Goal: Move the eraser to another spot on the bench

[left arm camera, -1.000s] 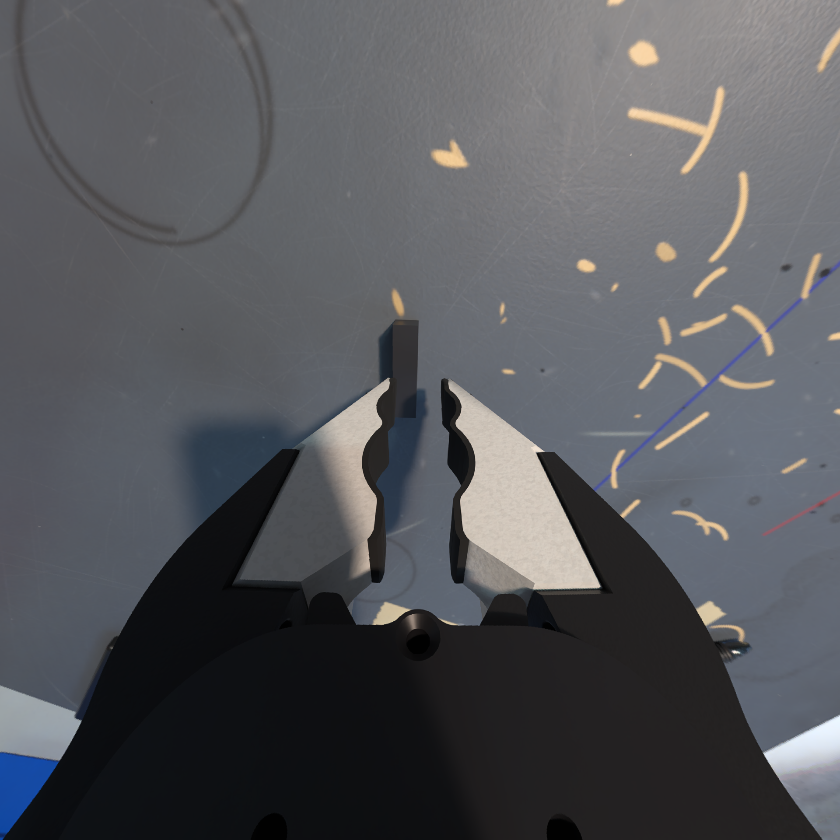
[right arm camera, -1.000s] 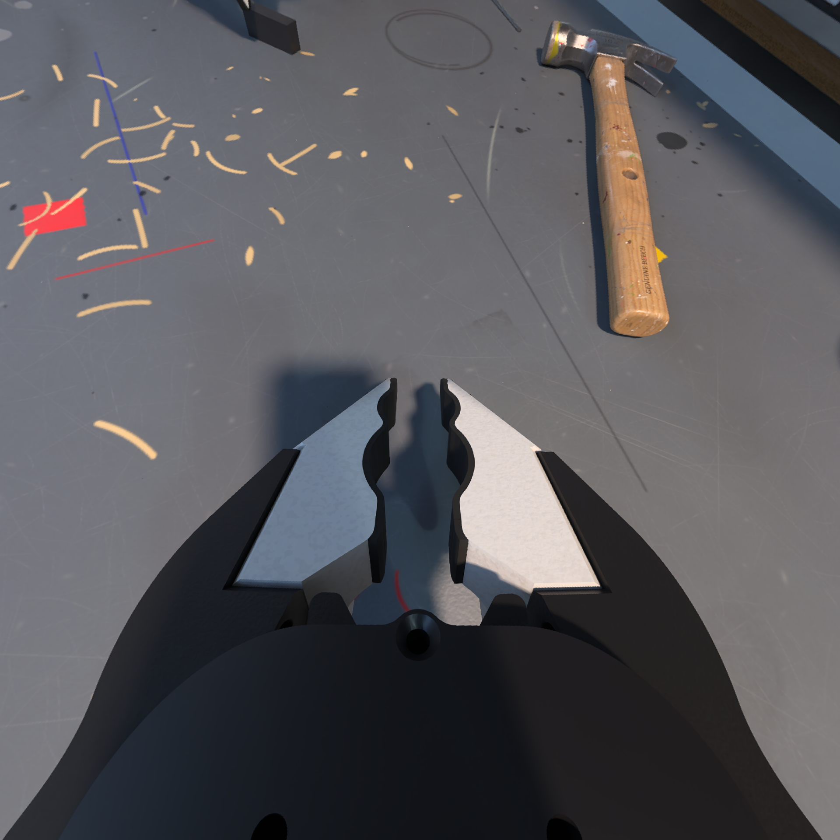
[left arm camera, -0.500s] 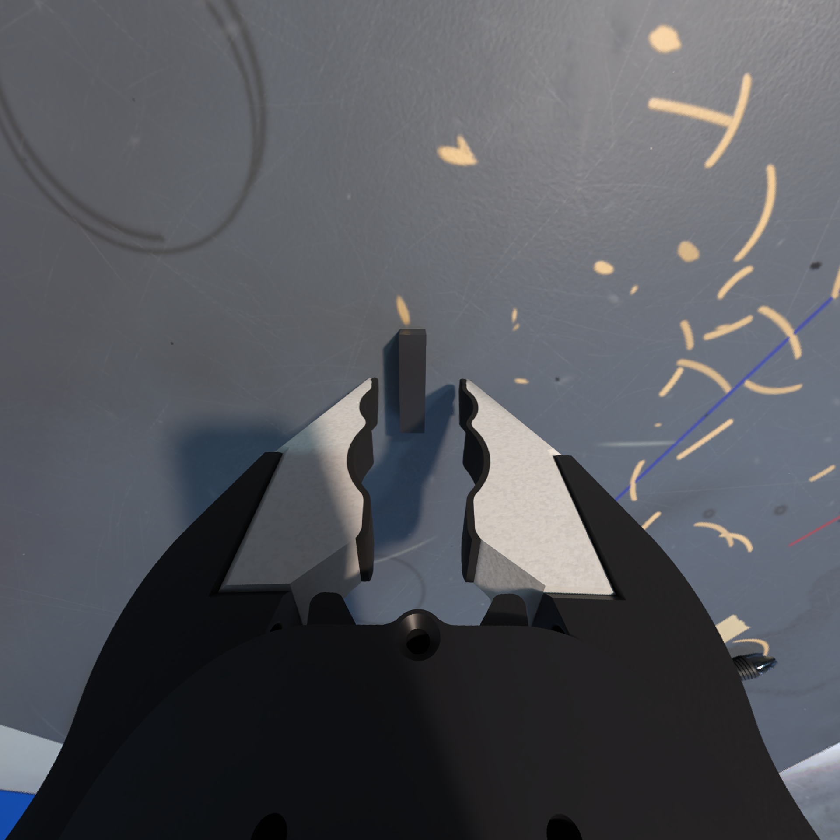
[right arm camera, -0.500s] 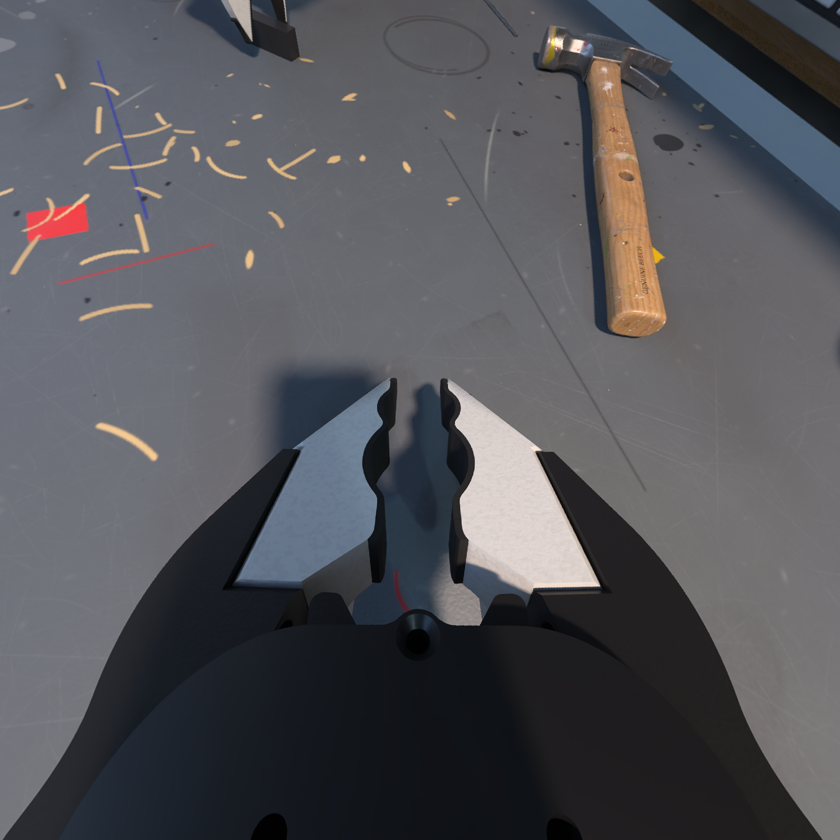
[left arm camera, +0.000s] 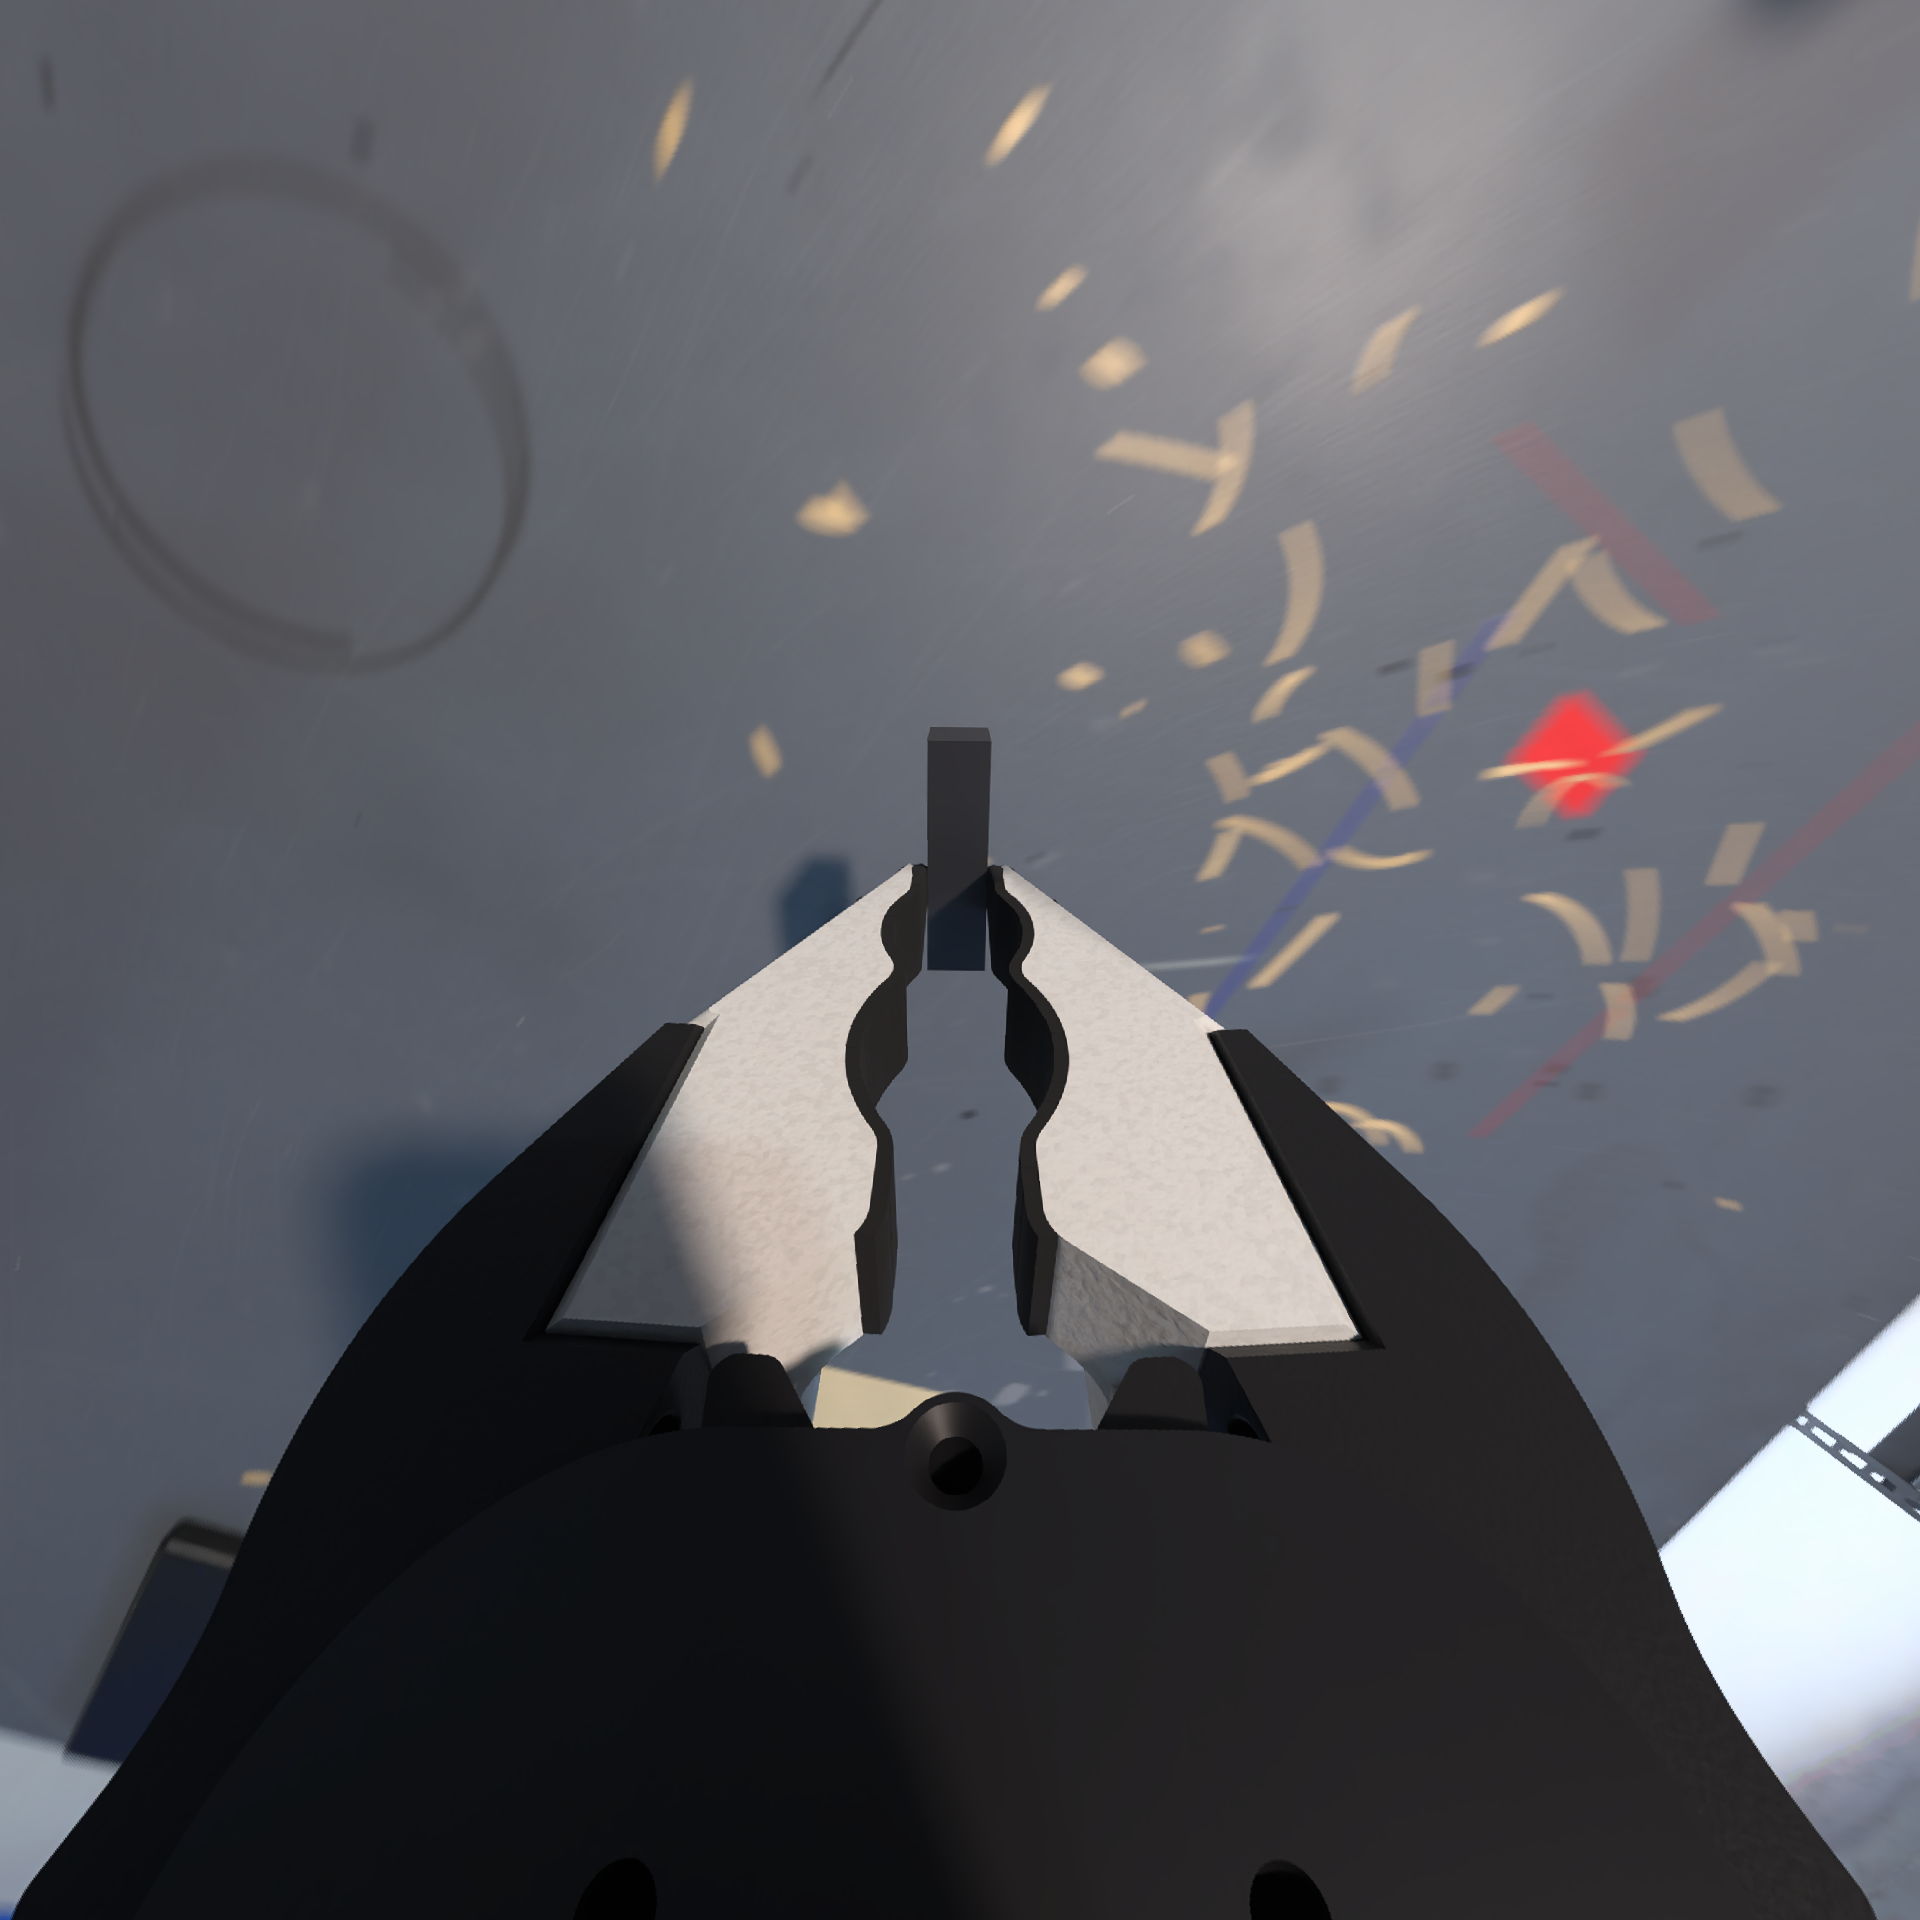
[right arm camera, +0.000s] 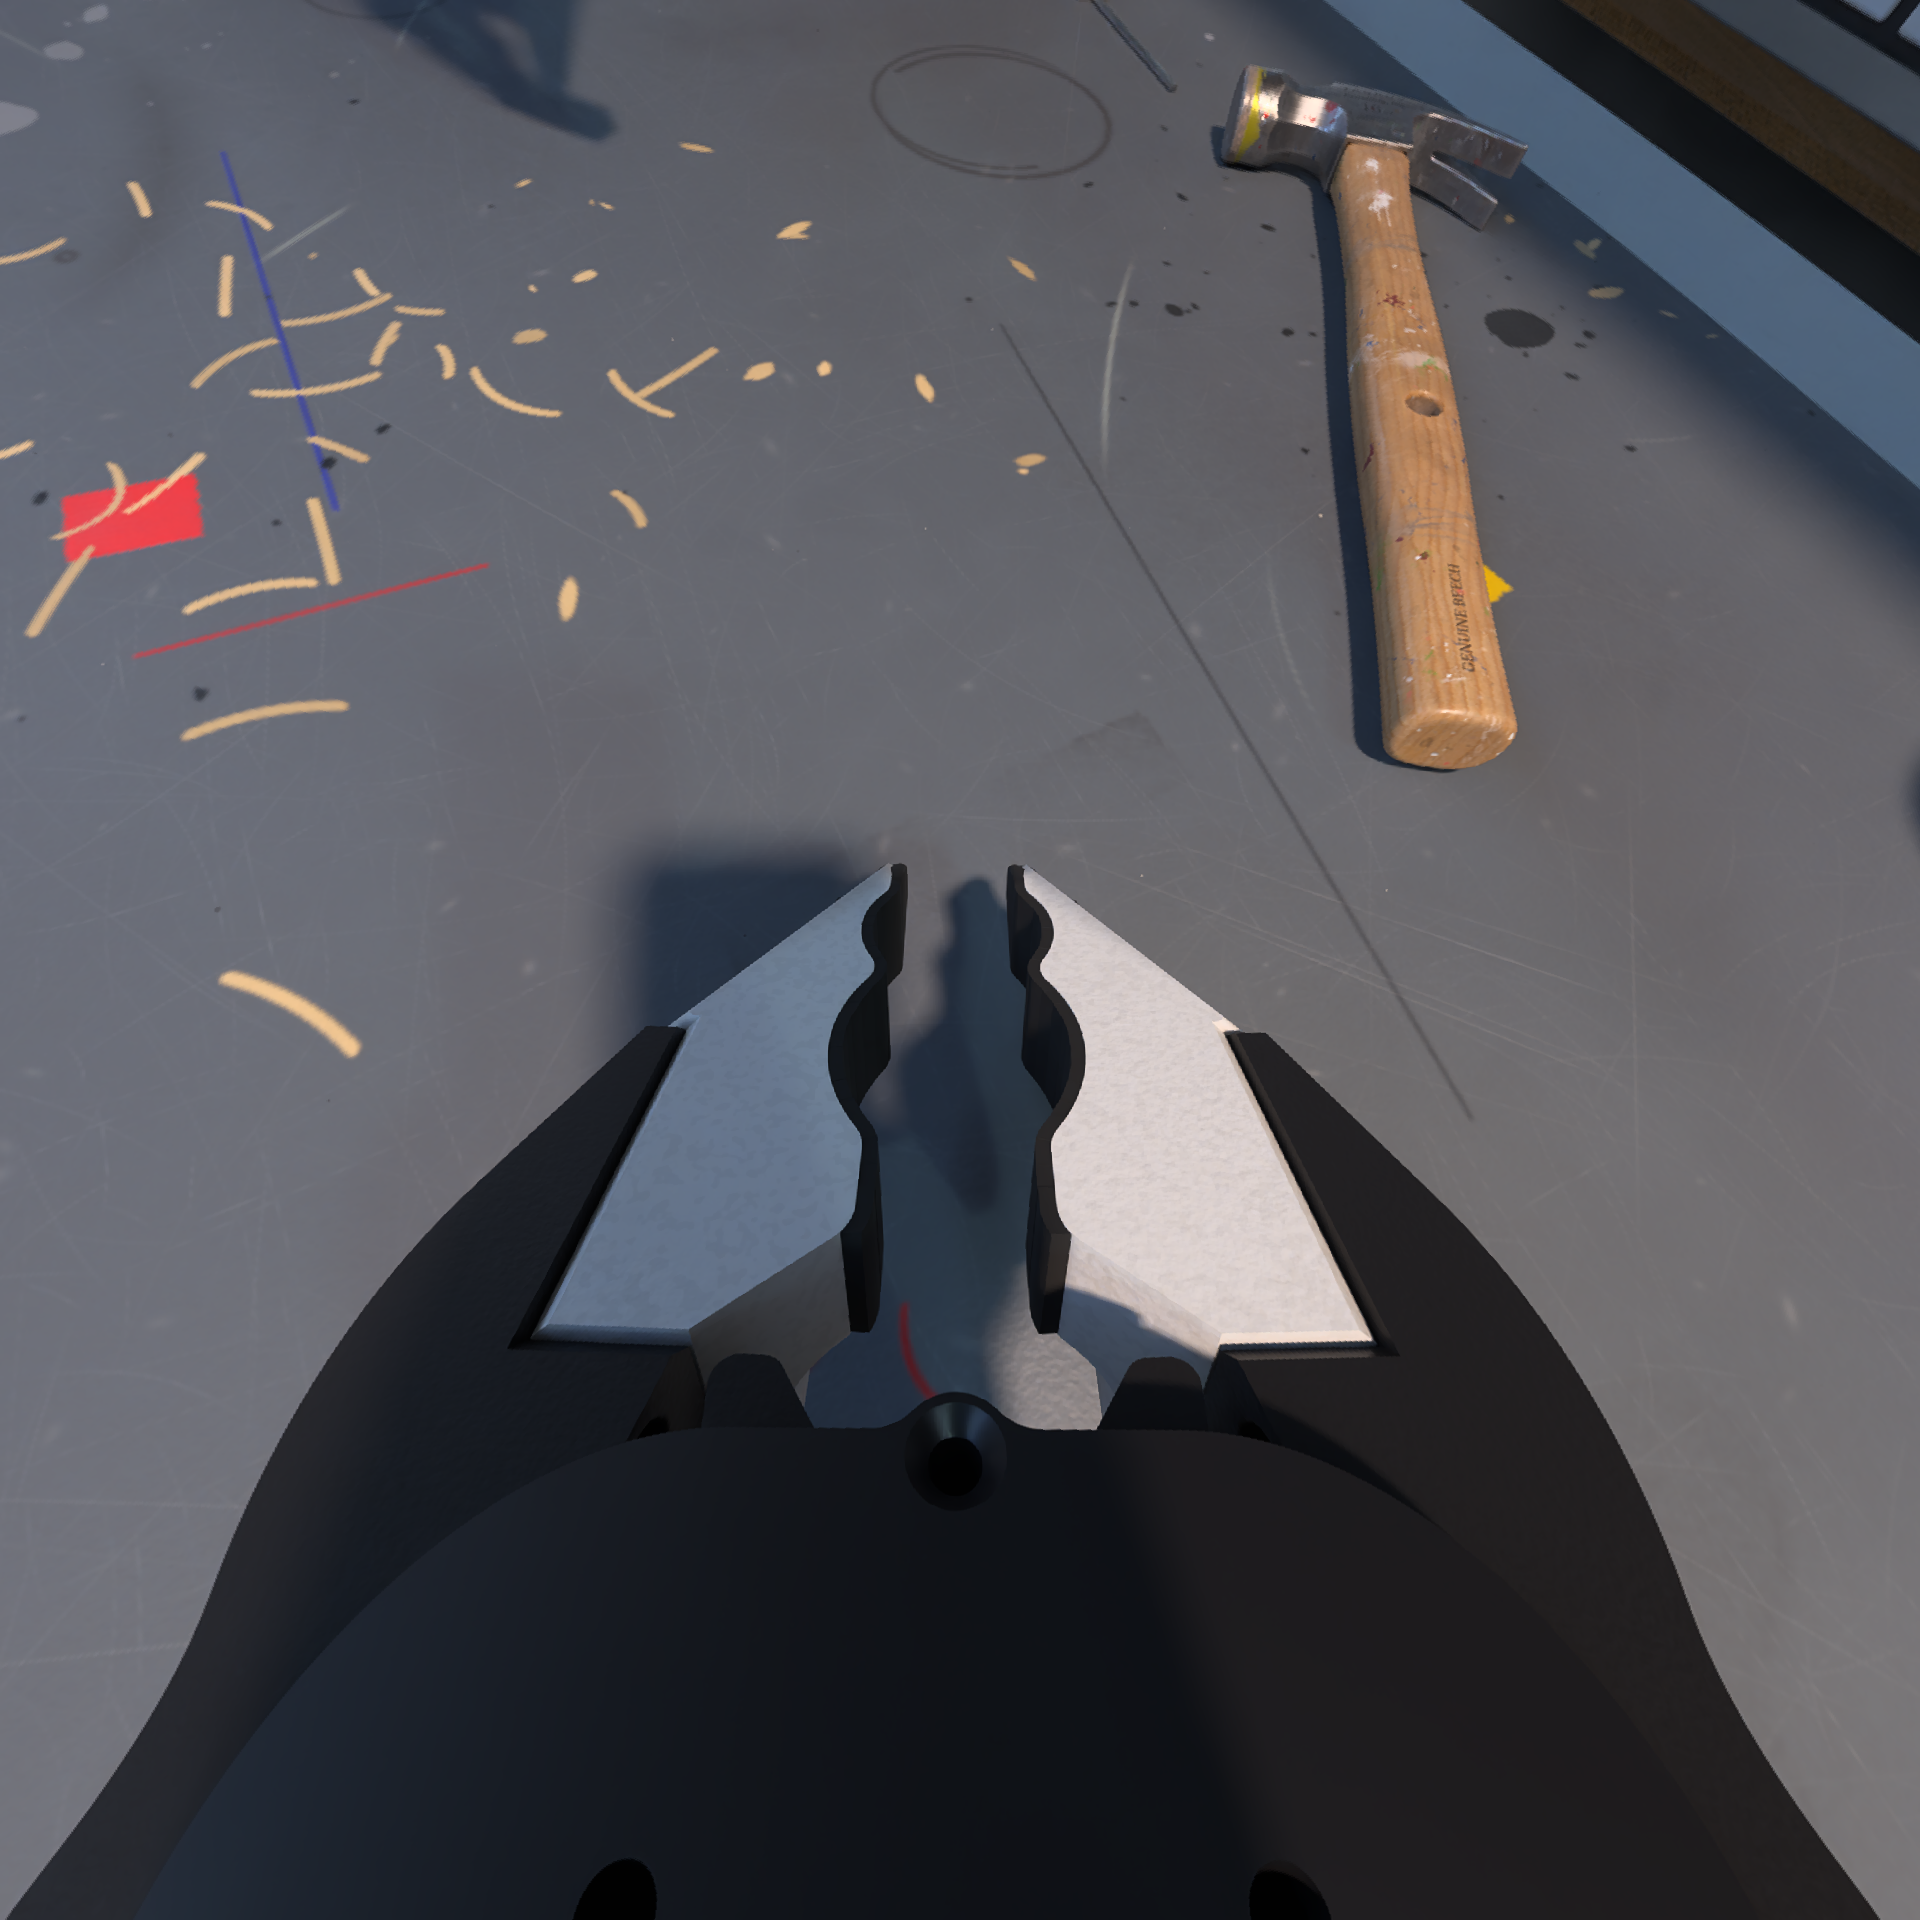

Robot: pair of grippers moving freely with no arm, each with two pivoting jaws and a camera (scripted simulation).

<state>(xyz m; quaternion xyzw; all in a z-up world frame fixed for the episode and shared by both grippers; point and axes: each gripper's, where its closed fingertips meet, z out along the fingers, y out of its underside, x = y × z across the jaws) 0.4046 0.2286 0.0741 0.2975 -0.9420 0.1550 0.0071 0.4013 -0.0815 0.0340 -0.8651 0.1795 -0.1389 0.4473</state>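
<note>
The eraser (left arm camera: 958, 800) is a small dark grey block, standing on end between my left gripper's tips. My left gripper (left arm camera: 956, 883) is shut on its lower part and holds it above the grey bench (left arm camera: 520, 831); the eraser's small shadow lies to the left on the bench. The bench is motion-blurred in this view. My right gripper (right arm camera: 956, 883) hovers low over the bench (right arm camera: 831, 675), its jaws a little apart with nothing between them. The eraser does not show in the right wrist view.
A wooden-handled hammer (right arm camera: 1413, 447) lies at the far right of the bench. Wood shavings (right arm camera: 312, 384) and a red patch (right arm camera: 132, 516) are at the left; the patch also shows in the left wrist view (left arm camera: 1574, 750). A dark block (left arm camera: 156, 1642) lies lower left.
My left gripper opened wide around the eraser, then shut on it and lifted it off the bench, swinging the view. My right gripper has barely moved.
</note>
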